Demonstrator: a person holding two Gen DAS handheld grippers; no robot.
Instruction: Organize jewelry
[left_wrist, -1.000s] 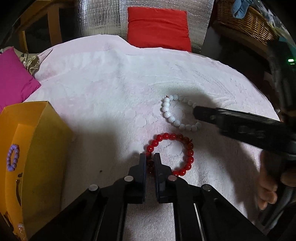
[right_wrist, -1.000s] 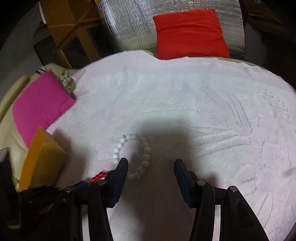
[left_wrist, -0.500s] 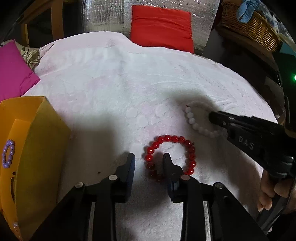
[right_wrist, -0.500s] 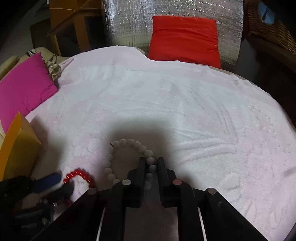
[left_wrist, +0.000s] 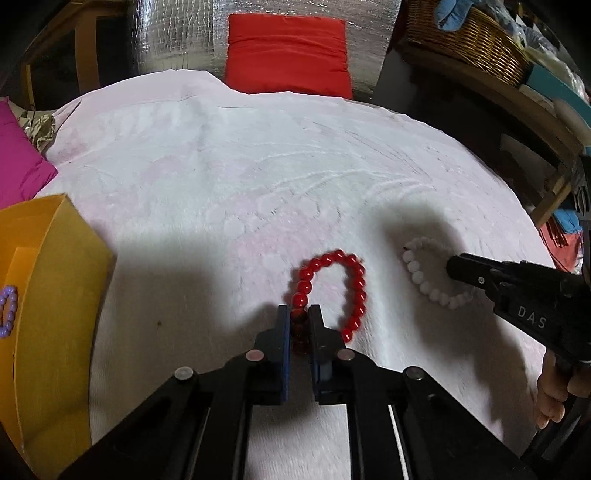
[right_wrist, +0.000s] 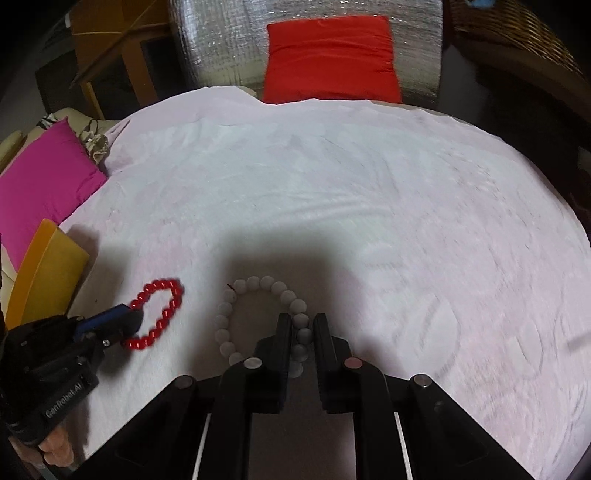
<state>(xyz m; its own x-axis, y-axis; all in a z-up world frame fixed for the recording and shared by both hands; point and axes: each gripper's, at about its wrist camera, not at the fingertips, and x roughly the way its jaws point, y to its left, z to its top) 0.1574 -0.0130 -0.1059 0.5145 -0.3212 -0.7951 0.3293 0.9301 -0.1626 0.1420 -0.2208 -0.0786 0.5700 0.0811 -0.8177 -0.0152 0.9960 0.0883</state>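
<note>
Left gripper (left_wrist: 298, 325), left wrist view: black jaws pinched onto dark beads at the near end of the glossy red bracelet (left_wrist: 332, 288), its loop stretched away over the fuzzy pale-pink cloth (left_wrist: 258, 166); orange box (left_wrist: 48, 295) left. Right gripper (right_wrist: 299, 334), right wrist view: jaws closed on matte white bracelet (right_wrist: 258, 317), round beads between the tips, ring lying left and ahead

Round table w/ pale pink textured cloth (left_wrist: 229, 155) fills most of both views. Red cushion (left_wrist: 288, 55) at far edge, leaning on silvery quilted backing (right_wrist: 221, 40). Magenta cushion (right_wrist: 44, 177) at left, beside the table edge. Wooden frame furniture (right_wrist: 122, 48) back left; wicker basket (left_wrist: 469, 40) back right on a wooden shelf. Room dim around; light from above, hard dark shadows on cloth.
</note>
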